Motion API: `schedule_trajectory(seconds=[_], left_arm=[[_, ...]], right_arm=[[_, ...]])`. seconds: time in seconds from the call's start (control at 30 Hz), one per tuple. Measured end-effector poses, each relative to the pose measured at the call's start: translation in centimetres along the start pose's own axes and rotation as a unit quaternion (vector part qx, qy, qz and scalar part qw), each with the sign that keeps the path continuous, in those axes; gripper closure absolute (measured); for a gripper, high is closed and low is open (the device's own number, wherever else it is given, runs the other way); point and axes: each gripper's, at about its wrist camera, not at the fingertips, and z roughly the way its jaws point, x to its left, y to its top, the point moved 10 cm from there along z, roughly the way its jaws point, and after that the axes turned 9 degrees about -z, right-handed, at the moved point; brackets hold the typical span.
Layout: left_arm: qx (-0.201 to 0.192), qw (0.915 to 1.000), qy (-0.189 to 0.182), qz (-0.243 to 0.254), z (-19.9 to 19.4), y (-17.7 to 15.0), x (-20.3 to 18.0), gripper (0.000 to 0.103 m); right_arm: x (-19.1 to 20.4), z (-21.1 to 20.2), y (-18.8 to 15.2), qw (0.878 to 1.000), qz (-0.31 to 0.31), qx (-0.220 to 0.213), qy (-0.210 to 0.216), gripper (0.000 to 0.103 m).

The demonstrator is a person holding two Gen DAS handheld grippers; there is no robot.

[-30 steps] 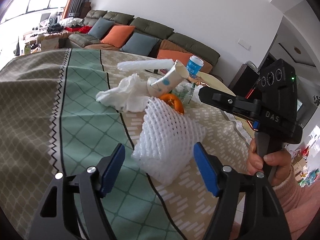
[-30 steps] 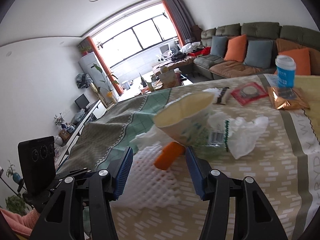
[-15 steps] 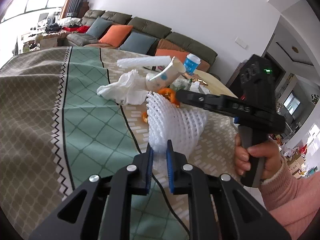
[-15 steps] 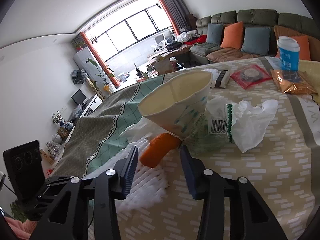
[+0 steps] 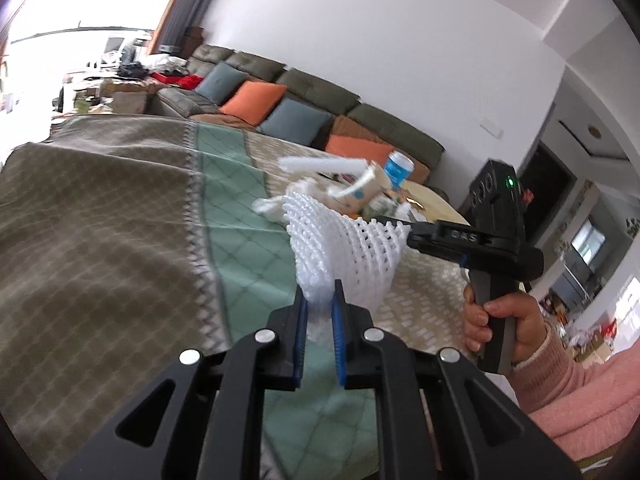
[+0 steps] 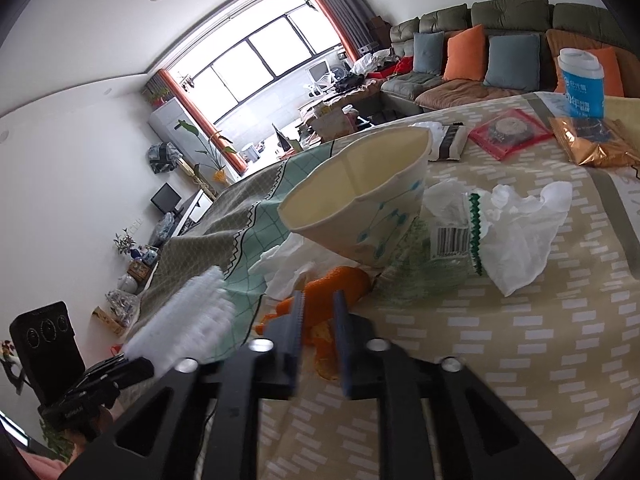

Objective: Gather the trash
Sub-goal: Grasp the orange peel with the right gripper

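in the left view the left gripper (image 5: 319,304) is pinched tight on the white foam net (image 5: 347,248), lifted off the patterned tablecloth (image 5: 120,216); the net hides most of the trash pile behind it, and the picture is blurred. in the right view the right gripper (image 6: 318,316) is closing around orange peel (image 6: 340,280), though whether the pads touch it is unclear. a paper cup (image 6: 360,200) lies tipped just behind, a plastic bag (image 6: 516,224) to its right. far off, a sofa (image 6: 500,40) and window.
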Motion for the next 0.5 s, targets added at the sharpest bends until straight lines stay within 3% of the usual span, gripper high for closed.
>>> schedule_trajectory(seconds=[0.07,0.37,0.5], left_arm=[[-0.009,0.9999,0.010,-0.008,-0.9,0.3,0.9,0.090],[-0.046,0.9965,0.049,-0.049,-4.9,0.9,5.3,0.090],[-0.054,0.9950,0.057,-0.061,-6.1,0.6,6.3,0.090]], right_arm=[[0.0,0.1,0.0,1.000,-0.001,0.001,0.002,0.062],[0.0,0.8,-0.1,1.000,0.017,0.017,0.000,0.063],[-0.4,1.0,-0.2,0.999,0.031,0.019,0.005,0.089]])
